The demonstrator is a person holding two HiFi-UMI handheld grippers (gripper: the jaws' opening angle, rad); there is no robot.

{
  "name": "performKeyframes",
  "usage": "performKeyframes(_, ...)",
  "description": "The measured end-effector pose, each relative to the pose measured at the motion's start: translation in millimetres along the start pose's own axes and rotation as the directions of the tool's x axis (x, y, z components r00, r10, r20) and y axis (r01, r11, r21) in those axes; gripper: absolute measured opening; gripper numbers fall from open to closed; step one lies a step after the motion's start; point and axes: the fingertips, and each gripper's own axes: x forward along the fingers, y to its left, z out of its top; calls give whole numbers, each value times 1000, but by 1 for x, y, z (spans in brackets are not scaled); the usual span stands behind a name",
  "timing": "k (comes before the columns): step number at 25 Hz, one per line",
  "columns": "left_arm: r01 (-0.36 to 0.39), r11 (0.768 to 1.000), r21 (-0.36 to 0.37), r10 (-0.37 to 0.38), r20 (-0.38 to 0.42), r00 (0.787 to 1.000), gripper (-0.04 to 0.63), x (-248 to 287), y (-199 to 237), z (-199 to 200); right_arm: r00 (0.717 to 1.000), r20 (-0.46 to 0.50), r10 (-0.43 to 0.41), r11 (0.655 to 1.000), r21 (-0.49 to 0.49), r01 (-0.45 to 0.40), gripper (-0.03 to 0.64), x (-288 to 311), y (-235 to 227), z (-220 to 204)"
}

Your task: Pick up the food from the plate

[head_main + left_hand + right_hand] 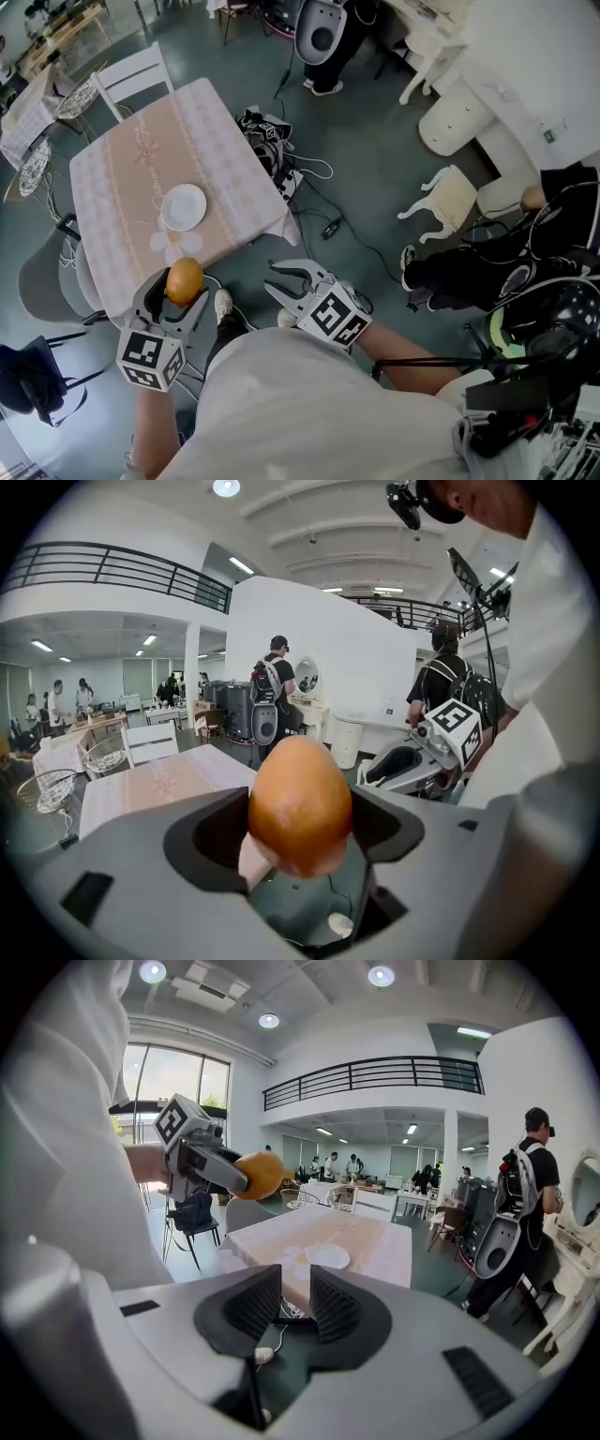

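Observation:
An orange, egg-shaped piece of food point(185, 278) sits between the jaws of my left gripper point(180, 292), which is shut on it and held off the near edge of the table point(122, 187). In the left gripper view the food point(300, 808) fills the gap between the pads. A white plate point(184, 206) lies on the pink tablecloth with nothing on it. My right gripper point(281, 281) hangs open to the right of the left one, over the floor, with nothing between its fingers. In the right gripper view I see the food point(260, 1174) at the upper left and the plate point(328, 1257) beyond the jaws.
A white chair point(131, 75) stands at the table's far side and a grey chair point(47, 281) at its left. Cables and a black box point(281, 159) lie on the floor right of the table. A small white chair point(450, 202) stands further right. A person with a backpack point(530, 1204) stands nearby.

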Motion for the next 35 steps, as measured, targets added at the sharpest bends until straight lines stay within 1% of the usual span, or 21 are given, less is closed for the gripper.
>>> performKeyframes(5,-4,1000,9,4,-7,1000,338,-1,-12,-4,1000,-14,19,999,-30,-19,88,-1,4,-3)
performKeyframes(10,12,1000,8,-12,-8,1000,337,-1,-21,-3,1000,-28,14,999,-42,-15,71,-6,5,-4)
performKeyframes(17,13,1000,16,-13,-16,1000,338,1,-13,-9,1000,-11,6,999,-48,-7,48,-1,9,0)
performKeyframes(23,14,1000,15,-14,-9,1000,339,-2,-11,-11,1000,-12,1,998,-55,-2,41,-2,13,3)
performKeyframes(30,4,1000,12,-4,-11,1000,339,-10,-5,-13,1000,-9,13,998,-64,-14,37,3,20,10)
performKeyframes(35,4,1000,5,-4,-15,1000,339,-9,-4,-19,1000,-17,20,997,-68,-21,32,6,22,7)
